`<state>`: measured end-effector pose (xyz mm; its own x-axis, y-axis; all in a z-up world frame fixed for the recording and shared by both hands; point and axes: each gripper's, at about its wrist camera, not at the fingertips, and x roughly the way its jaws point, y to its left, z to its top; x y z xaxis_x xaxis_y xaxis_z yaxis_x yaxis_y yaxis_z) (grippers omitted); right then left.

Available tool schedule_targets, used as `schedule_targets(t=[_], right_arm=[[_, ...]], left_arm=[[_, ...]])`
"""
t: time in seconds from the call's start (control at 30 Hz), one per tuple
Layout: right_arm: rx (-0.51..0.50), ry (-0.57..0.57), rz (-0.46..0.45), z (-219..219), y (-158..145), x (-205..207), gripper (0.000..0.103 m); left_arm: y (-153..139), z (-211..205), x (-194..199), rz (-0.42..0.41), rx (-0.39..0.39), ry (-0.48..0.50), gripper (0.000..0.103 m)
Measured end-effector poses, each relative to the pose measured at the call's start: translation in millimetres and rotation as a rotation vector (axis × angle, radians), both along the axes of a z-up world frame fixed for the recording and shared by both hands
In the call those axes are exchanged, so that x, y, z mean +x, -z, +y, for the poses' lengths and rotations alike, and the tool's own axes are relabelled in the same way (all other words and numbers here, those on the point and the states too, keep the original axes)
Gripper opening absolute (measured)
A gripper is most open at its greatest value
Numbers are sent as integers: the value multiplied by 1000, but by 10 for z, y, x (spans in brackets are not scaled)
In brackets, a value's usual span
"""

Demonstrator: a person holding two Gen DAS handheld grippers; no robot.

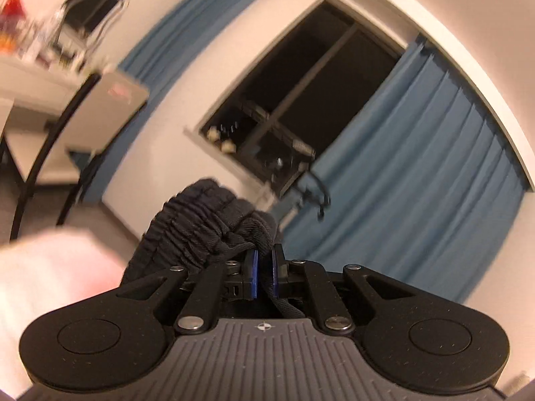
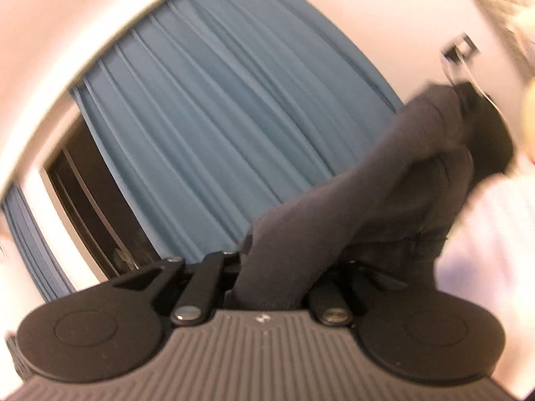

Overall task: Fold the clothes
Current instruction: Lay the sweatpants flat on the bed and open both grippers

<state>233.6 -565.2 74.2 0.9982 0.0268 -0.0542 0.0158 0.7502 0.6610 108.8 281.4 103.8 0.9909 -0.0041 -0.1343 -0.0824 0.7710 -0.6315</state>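
Dark grey knit fabric filled the middle of both wrist views. In the left view, the left claw [image 1: 264, 272] was clamped on a gathered, elastic-ribbed edge of the dark garment [image 1: 204, 220], whose bunched folds rose toward eleven o'clock from the blue pads [image 1: 254, 274]. A strip of the cloth ran down between the pads toward the camera. Beyond it, at one o'clock, stood a dark window [image 1: 301, 100], with blue curtains [image 1: 418, 180] at three o'clock. At nine o'clock a chair [image 1: 100, 113] stood beside a white bench [image 1: 30, 80] carrying blurred clutter. Pale bedding [image 1: 53, 277] lay at eight o'clock.

In the right view, the right claw [image 2: 271, 277] was closed on the same garment [image 2: 384, 200]; the cloth hid its fingertips and stretched away toward two o'clock, ending in a darker bunch. Blue curtains [image 2: 217, 127] filled eleven o'clock, the window [image 2: 90, 200] showed at nine o'clock, and white bedding [image 2: 488, 244] lay at three o'clock.
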Motion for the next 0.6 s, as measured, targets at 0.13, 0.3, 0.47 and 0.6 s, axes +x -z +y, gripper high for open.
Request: schedule_targets(t=[0.13,0.3,0.47,0.6], right_arm=[[34,-15,266,-125,1195,-316,8],[110,27,388,-197,2046,-593,10],[39,25,426,-142,1935,-556,32],[-52,8,463,38,1746,-711,69]], left_arm=[[881,-53,-212,172,-55,22,10],[1634,-42,-198,307,-78,-37,10],[1507,-52,200,348,-72,-34,21],[1366,-310,119,442,-37,-100,78]])
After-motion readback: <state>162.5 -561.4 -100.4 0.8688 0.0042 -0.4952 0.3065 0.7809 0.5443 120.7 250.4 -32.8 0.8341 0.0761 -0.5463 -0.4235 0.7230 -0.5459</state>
